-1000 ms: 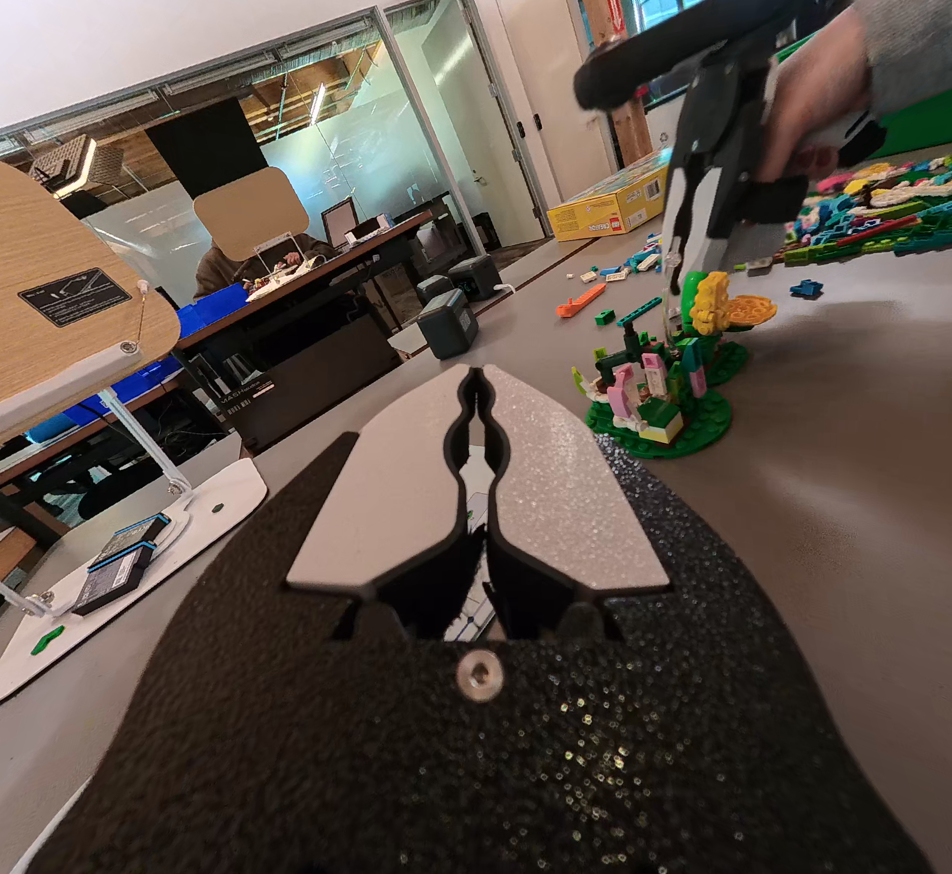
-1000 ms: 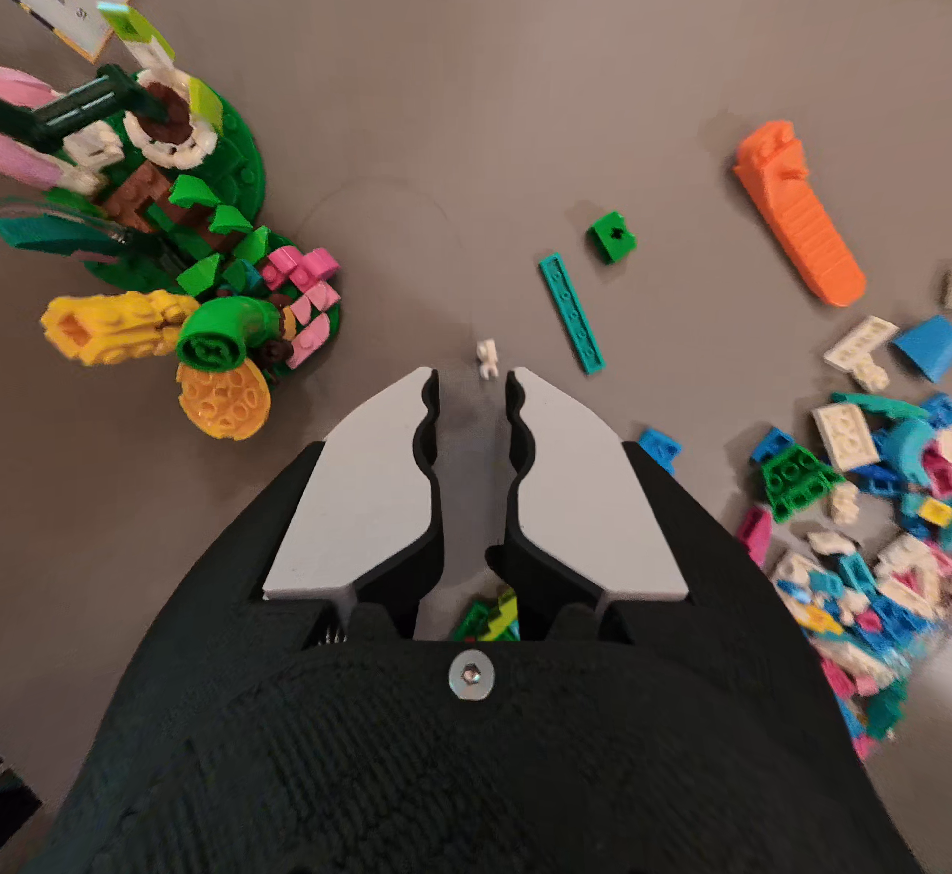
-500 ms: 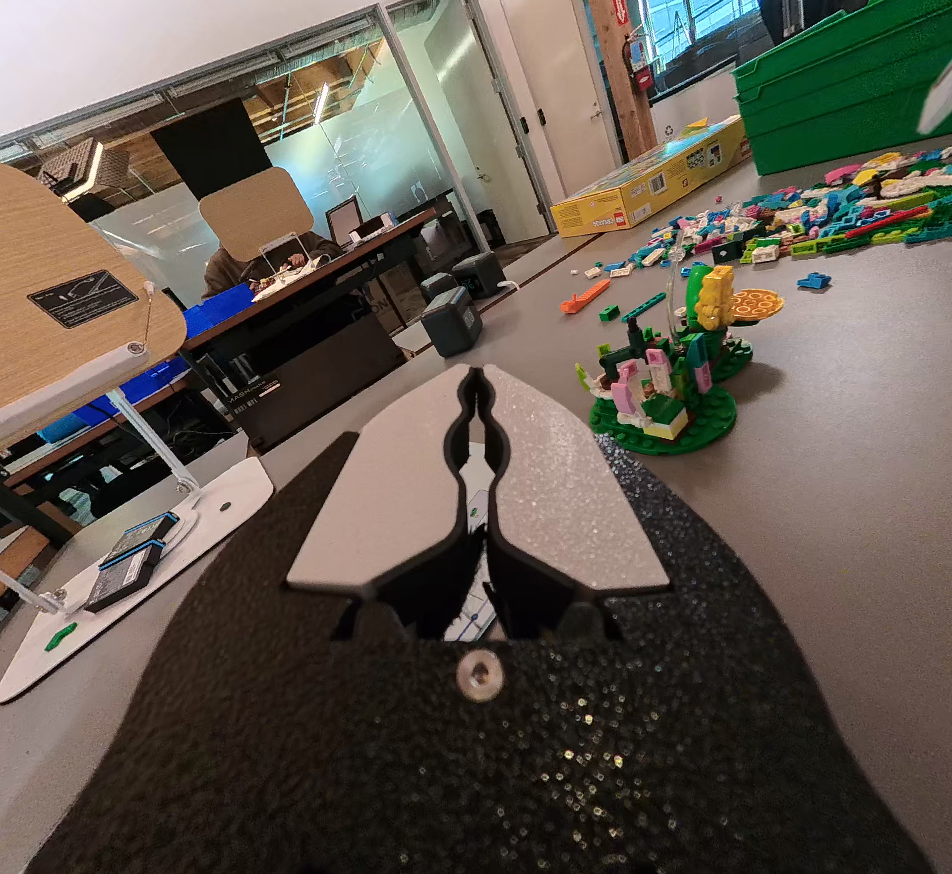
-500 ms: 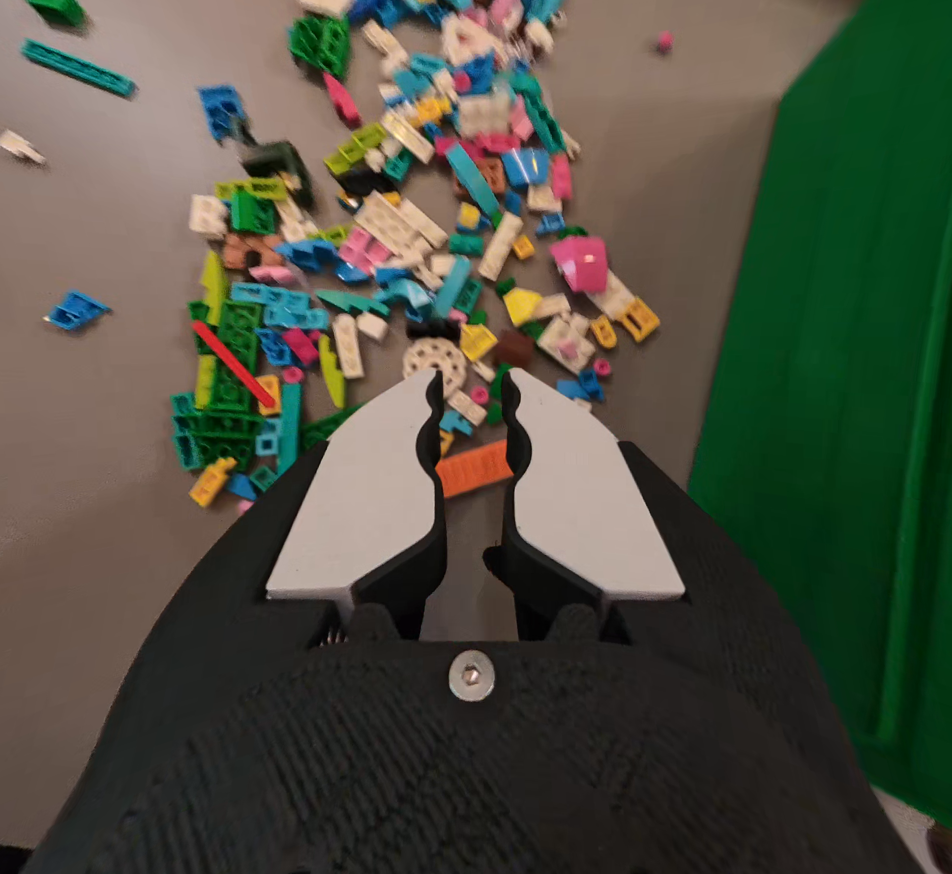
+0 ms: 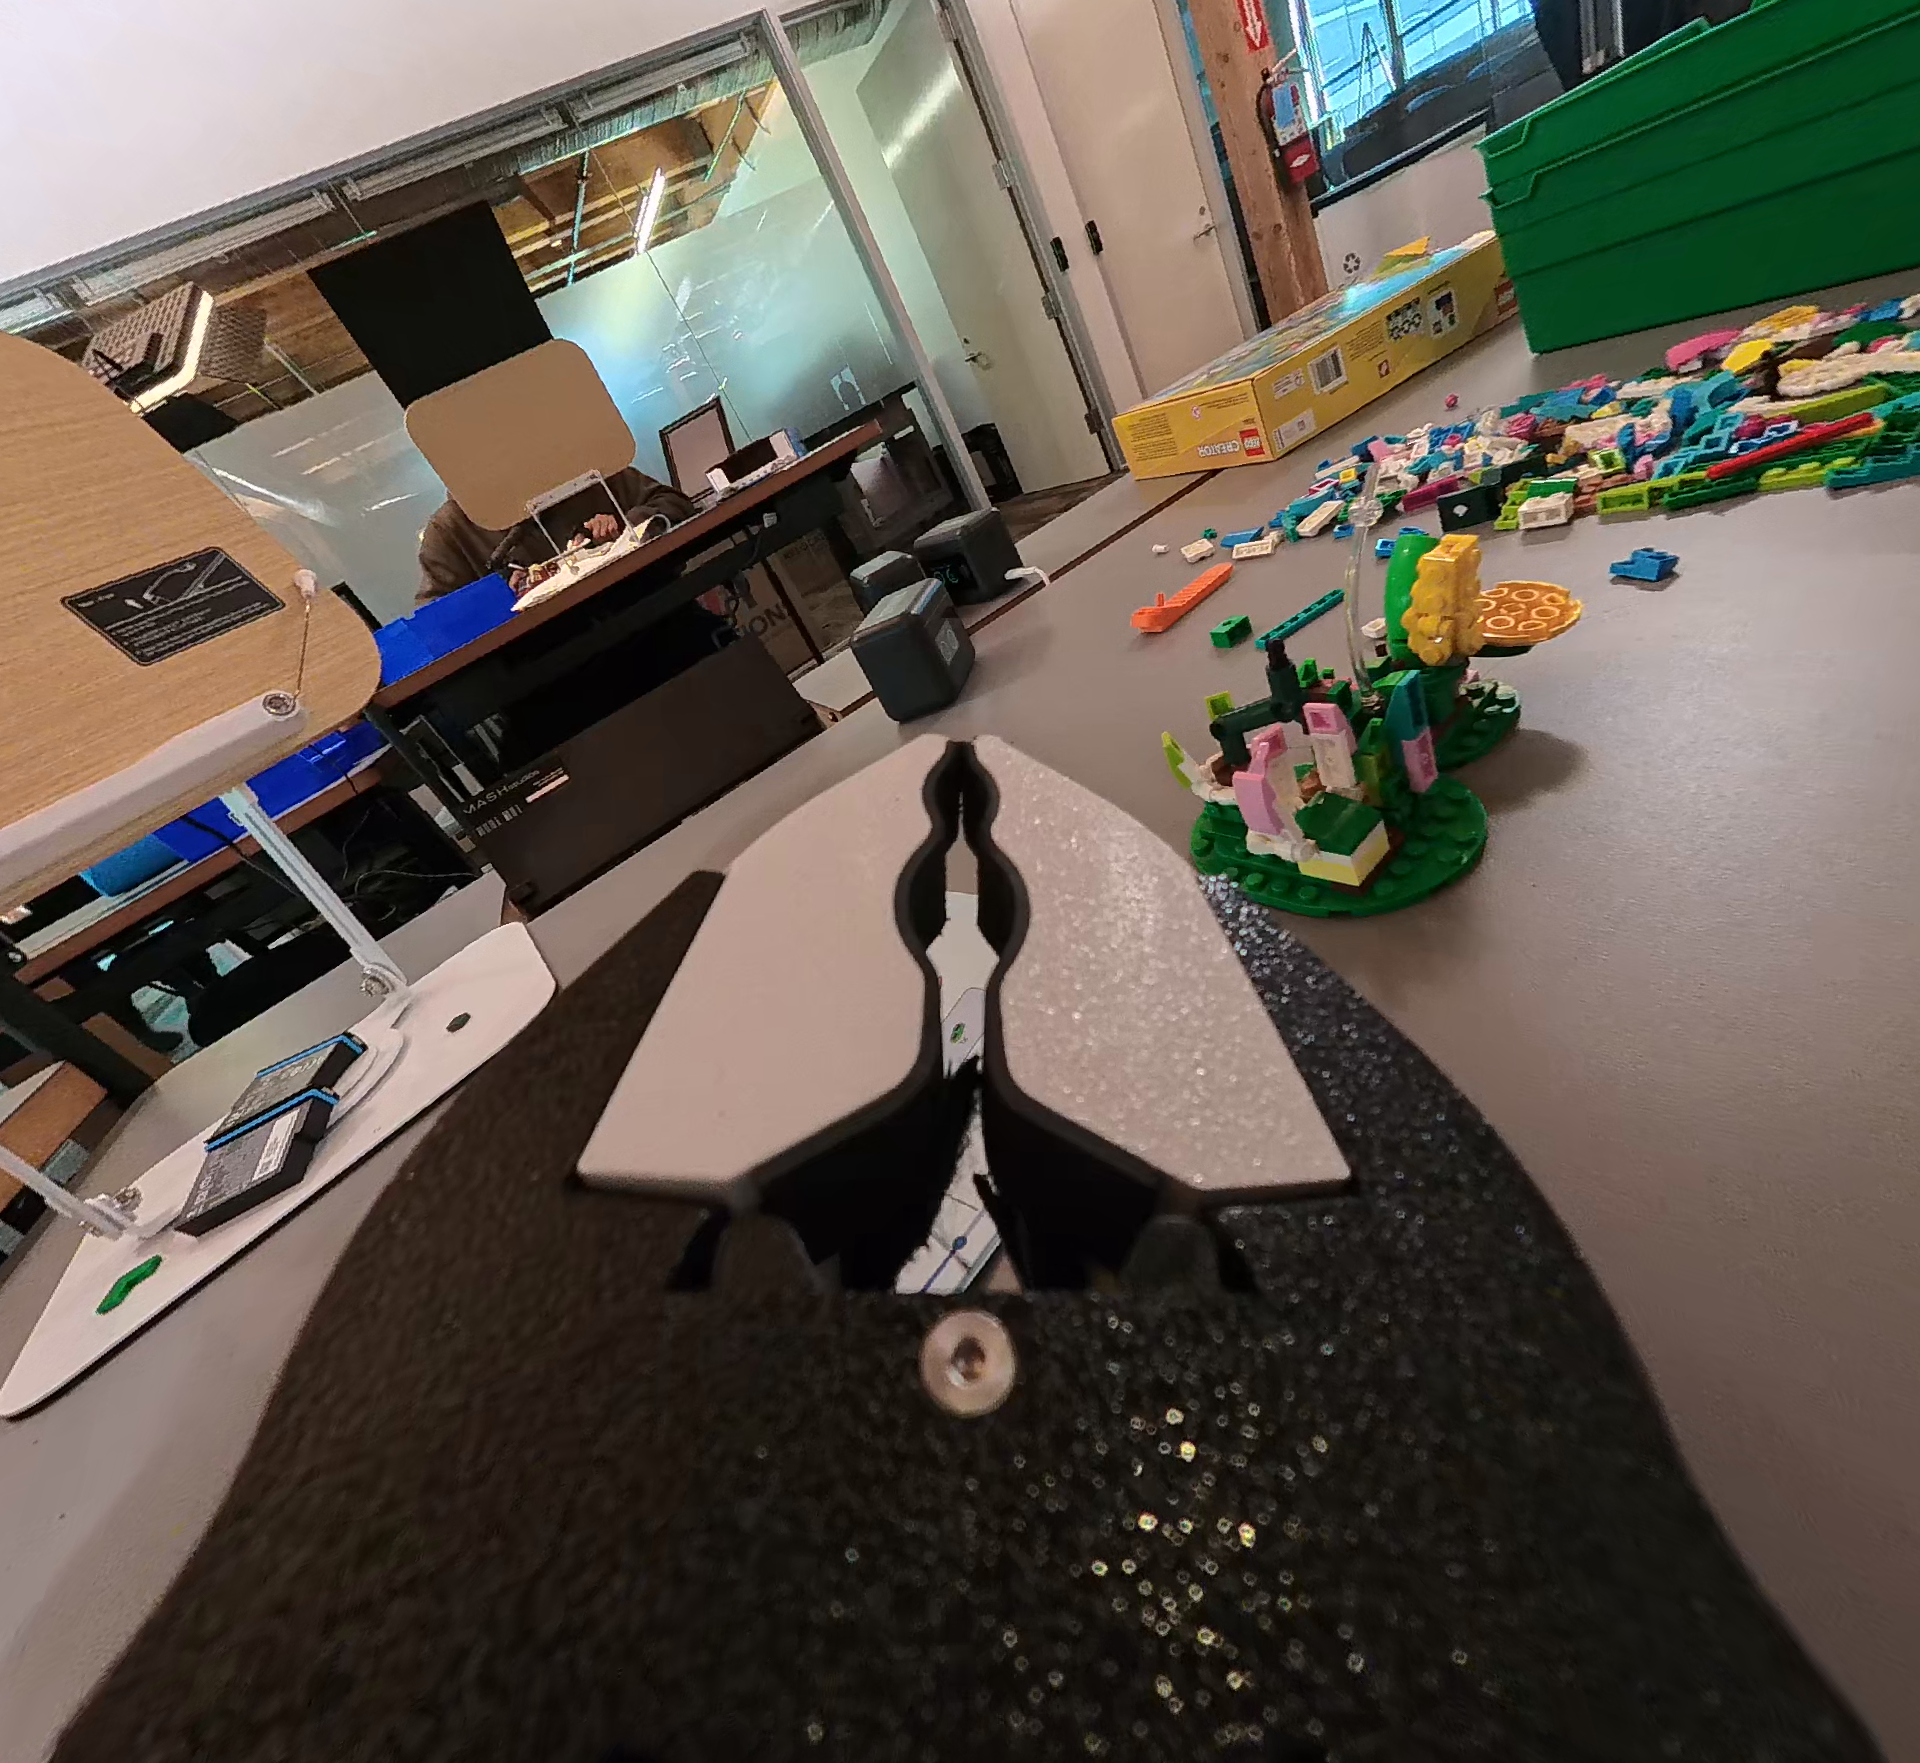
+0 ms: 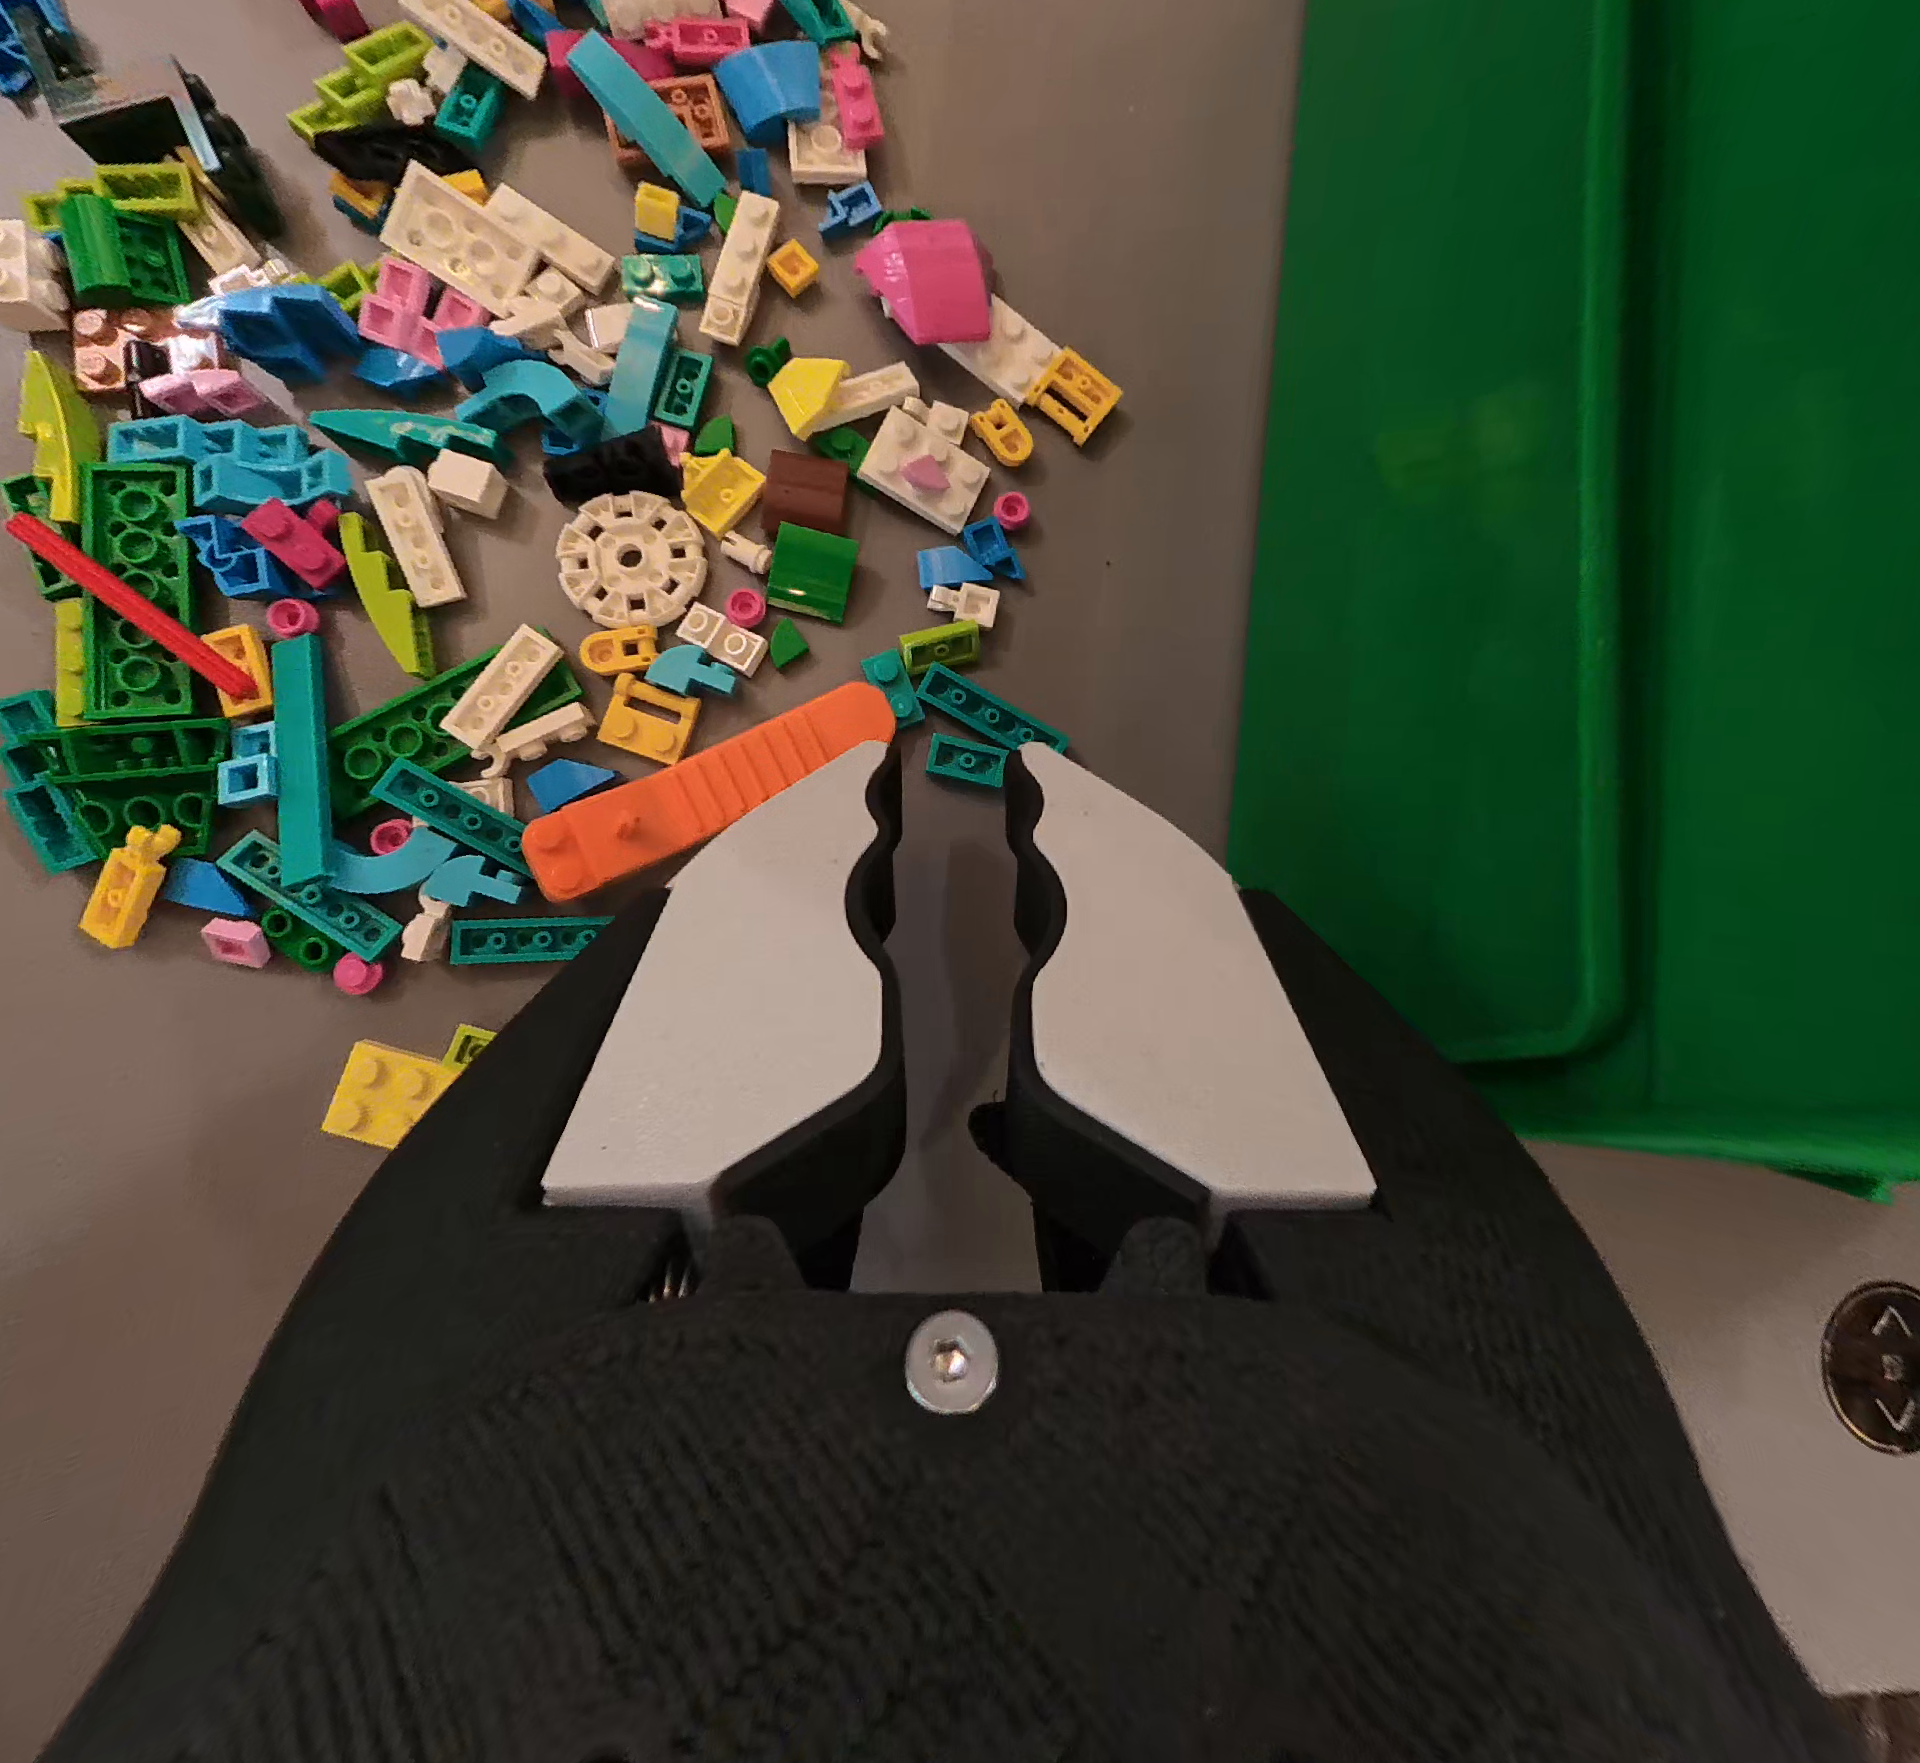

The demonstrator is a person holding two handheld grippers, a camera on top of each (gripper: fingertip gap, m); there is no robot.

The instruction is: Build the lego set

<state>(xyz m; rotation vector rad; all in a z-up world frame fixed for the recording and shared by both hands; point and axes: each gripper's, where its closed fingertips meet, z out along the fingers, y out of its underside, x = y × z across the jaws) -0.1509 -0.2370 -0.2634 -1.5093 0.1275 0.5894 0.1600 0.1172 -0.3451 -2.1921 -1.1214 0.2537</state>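
Observation:
The half-built lego model [image 5: 1351, 778], flowers on round green bases with a yellow piece and an orange disc on top, stands on the grey table to the right of my left gripper [image 5: 964, 757]. The left gripper is shut and empty, low over the table. In the right wrist view my right gripper [image 6: 951, 763] is open and empty, pointing down at the near edge of a pile of loose bricks [image 6: 499, 383]. An orange brick separator [image 6: 707, 794] lies just left of its left finger. A white round piece [image 6: 631, 558] lies a little farther ahead.
A green bin [image 6: 1600, 466] stands right of the right gripper; stacked green bins [image 5: 1704, 175] show at the table's back right. A yellow box [image 5: 1309, 383] lies at the far edge. Another orange separator [image 5: 1179, 596] lies behind the model. A lamp base [image 5: 312, 1142] sits left. One gripper's finger ends stand about 50 cm off the other's. The left gripper is farther from the orange brick separator [image 6: 707, 794], some 45 cm, than the right, some 4 cm.
The right gripper left the model, swung over the loose brick pile and came lower and closer to it. It has gone out of the left wrist view. The left gripper stayed shut and nearly still.

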